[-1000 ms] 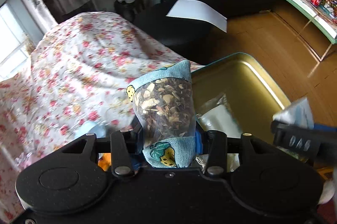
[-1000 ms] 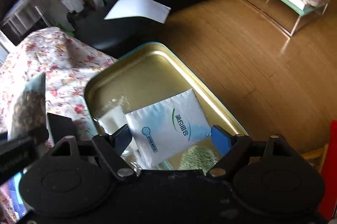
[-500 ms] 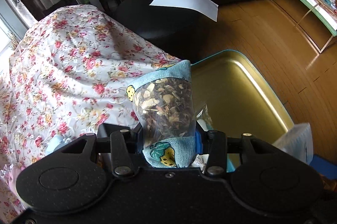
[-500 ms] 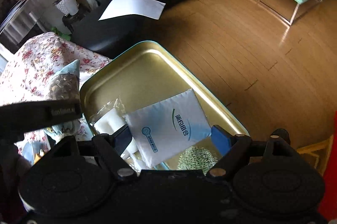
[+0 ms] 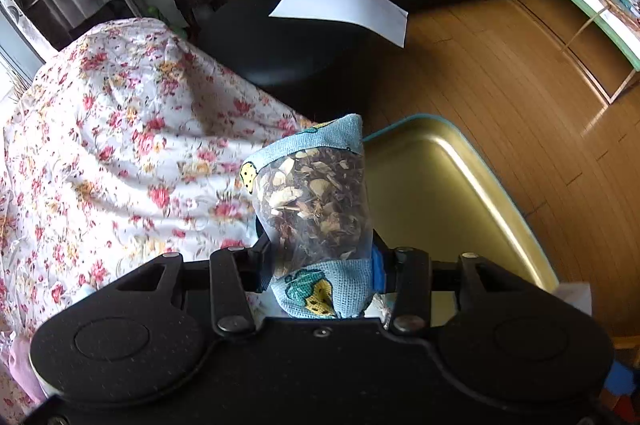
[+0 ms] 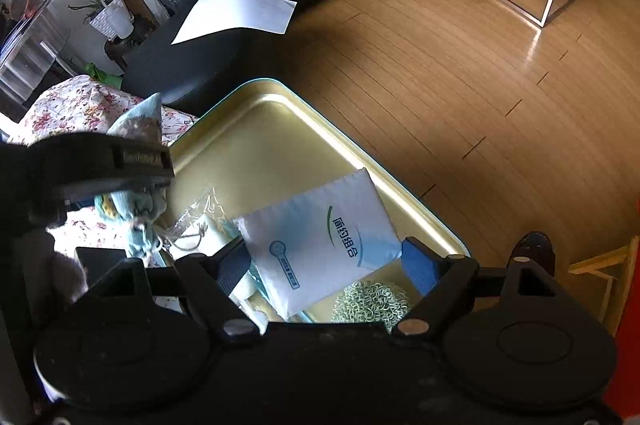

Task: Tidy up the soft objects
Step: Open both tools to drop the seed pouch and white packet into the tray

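Floral cloth (image 5: 120,145) lay beside gold tray (image 6: 256,145). Left gripper (image 5: 320,257) fingers, just easing, still clamped herb sachet (image 5: 316,201) at tray's edge; right gripper (image 6: 324,261) gripped white packet (image 6: 320,241). Risk: sachet drops outside tray.

Gold metal rectangular tray (image 6: 256,145) glossy smooth; clear plastic pouch of dried bits with blue knit cloth ends (image 5: 316,209); white glossy plastic flat packet (image 6: 320,241); pale green knitted scrubber (image 6: 372,303) rough; floral cotton cloth (image 5: 120,145) matt; wood plank floor (image 6: 440,85) shiny
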Action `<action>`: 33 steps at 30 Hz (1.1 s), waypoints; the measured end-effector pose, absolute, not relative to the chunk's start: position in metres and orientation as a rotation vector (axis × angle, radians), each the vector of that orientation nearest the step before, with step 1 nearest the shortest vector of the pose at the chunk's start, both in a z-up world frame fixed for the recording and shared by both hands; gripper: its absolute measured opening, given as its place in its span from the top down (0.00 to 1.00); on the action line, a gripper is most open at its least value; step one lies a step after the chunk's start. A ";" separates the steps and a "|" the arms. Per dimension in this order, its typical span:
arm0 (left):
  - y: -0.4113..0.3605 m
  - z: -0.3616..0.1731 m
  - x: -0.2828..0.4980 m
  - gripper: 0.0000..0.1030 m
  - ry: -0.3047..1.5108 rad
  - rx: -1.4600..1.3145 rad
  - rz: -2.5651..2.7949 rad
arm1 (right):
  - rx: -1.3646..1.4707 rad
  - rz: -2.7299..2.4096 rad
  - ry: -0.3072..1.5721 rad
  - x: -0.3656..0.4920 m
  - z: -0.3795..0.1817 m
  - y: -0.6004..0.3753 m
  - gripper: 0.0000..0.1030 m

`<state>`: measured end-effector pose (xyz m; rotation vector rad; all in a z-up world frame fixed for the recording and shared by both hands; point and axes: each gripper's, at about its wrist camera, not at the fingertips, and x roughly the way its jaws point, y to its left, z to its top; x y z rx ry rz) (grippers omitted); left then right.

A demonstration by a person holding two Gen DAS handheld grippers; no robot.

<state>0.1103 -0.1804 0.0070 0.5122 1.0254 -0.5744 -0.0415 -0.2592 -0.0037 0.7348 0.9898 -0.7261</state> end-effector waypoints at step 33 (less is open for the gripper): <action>-0.122 0.036 0.088 0.33 0.894 0.508 -0.569 | 0.669 -0.725 1.042 -0.035 -0.013 -0.248 0.18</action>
